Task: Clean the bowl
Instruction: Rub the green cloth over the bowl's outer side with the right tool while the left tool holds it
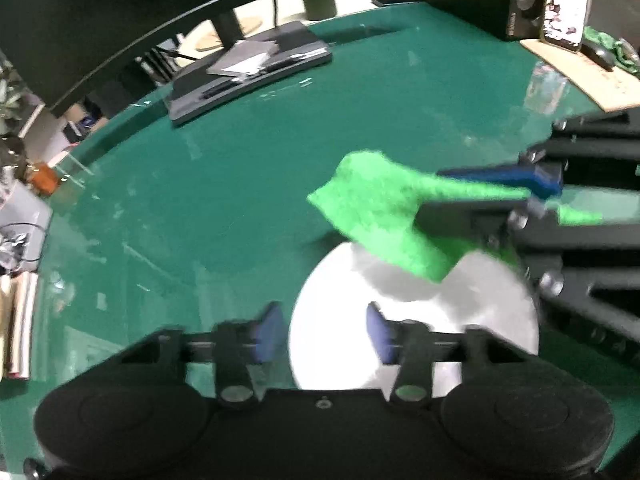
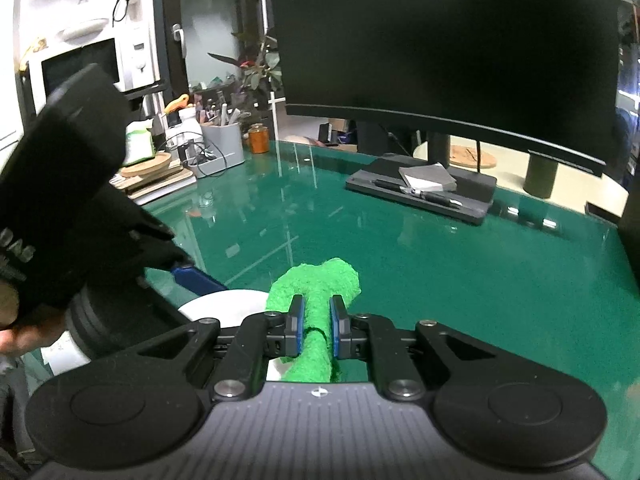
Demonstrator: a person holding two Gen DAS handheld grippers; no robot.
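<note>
**Desk:** While the left claw [image 1: 326, 332] hangs spread wide above the green worktop [image 1: 224, 184], what sits between its blue pads [image 1: 270, 332]?

**Photographer:** Nothing is gripped. The rim of the white bowl [image 1: 400, 340] lies in the gap, with the left pad outside it and the right pad over its inside. Motion blur hides whether either pad touches it.

**Desk:** And the bowl itself?

**Photographer:** Resting on the glass worktop, close under the left claw, low in the left wrist view. From the right wrist camera only a white arc of it [image 2: 224, 304] shows, behind the left claw's dark body.

**Desk:** Moving right?

**Photographer:** A bright green cloth [image 1: 380, 216] hangs over the bowl's far side, its loose end drooping down against the white. It trails off to the right claw [image 1: 480, 188], which enters from the frame's right edge.

**Desk:** Its grip?

**Photographer:** Pinched tight. In its own view the right claw [image 2: 316, 328] squeezes the cloth [image 2: 320, 292] into a narrow roll between both pads, the free end bunched beyond the tips.

**Desk:** Background?

**Photographer:** A dark monitor [image 2: 440, 40] stands at the worktop's far edge, a flat black tray [image 2: 420, 192] with pens and paper beneath it.
</note>
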